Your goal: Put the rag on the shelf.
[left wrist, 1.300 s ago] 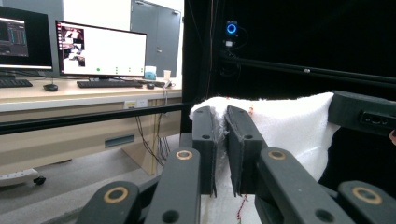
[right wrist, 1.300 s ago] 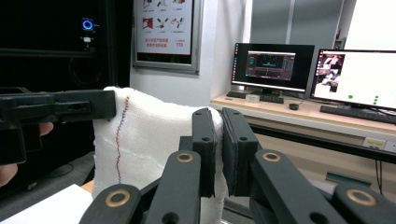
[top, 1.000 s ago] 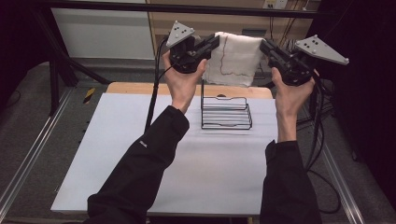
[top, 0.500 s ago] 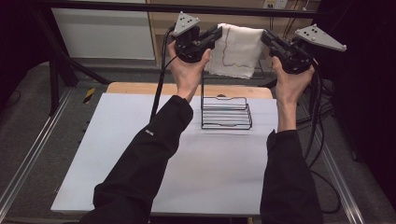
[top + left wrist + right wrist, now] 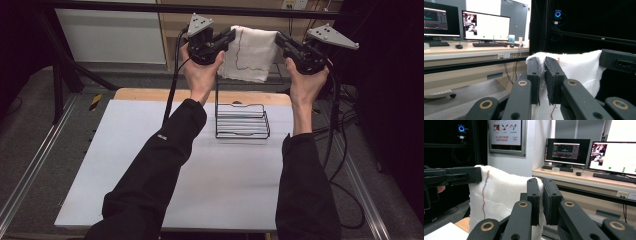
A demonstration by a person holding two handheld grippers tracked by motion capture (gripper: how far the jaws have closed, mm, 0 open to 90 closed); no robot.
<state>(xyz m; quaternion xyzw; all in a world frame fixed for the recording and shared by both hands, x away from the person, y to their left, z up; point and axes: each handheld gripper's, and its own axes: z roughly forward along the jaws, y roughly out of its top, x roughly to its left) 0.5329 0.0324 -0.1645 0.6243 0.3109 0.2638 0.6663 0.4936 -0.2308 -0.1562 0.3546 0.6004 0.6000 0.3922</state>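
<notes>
Left tool [image 5: 231, 36]: jaws clamped on the upper left corner of the white cloth [image 5: 250, 55].
Right tool [image 5: 278, 39]: jaws clamped on the cloth's upper right corner.
Cloth: hangs stretched between both tools, raised above the counter's [image 5: 150, 165] far edge.
Wire rack [image 5: 242, 121]: on the counter, below and nearer than the cloth.

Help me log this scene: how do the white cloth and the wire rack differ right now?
The white cloth hangs stretched in the air; the wire rack stands on the table. The cloth is clamped by the left gripper and right gripper; the rack is untouched. Cloth is soft, rack rigid.
</notes>
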